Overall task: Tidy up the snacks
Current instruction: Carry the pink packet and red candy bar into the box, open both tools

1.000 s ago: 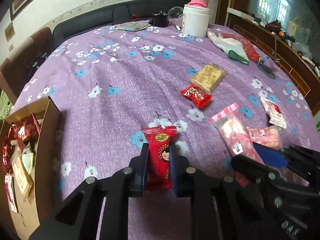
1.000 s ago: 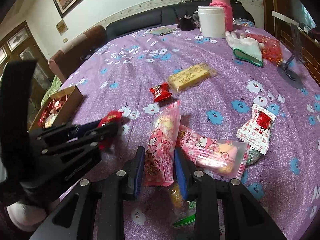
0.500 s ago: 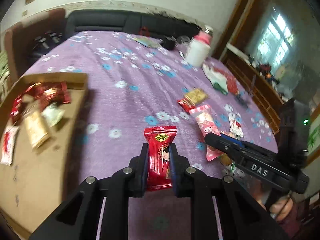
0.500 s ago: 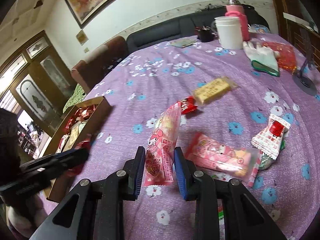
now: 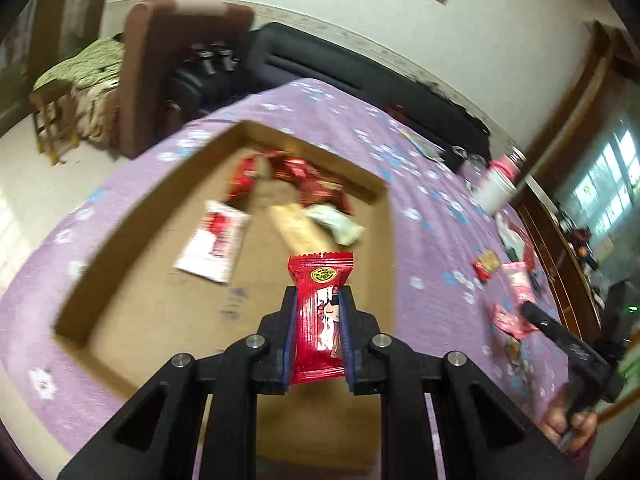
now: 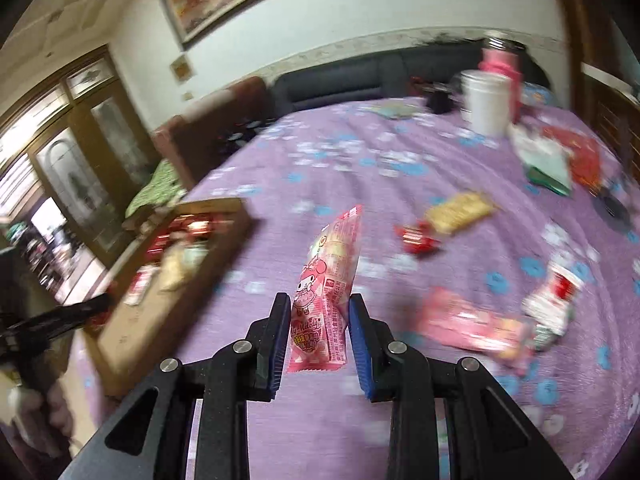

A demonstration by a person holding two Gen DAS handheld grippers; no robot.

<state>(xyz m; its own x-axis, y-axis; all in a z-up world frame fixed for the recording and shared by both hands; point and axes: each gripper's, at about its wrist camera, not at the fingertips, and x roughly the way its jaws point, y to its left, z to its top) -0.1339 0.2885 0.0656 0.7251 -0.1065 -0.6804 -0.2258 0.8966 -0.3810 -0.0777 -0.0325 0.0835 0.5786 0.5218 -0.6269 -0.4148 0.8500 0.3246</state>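
left wrist view has the left gripper point(image 5: 318, 334) clamped on a red crinkled foil snack packet point(image 5: 320, 320), poised above the shallow brown cardboard box point(image 5: 384, 248) on the purple flowered counter point(image 5: 432, 224). right wrist view shows the right gripper point(image 6: 319, 338) pinching a long pink cartoon-printed snack bag point(image 6: 330, 292) by its lower end, above the counter beside the box. that tall bag may swing or slip, and both grippers nearing one box could collide.
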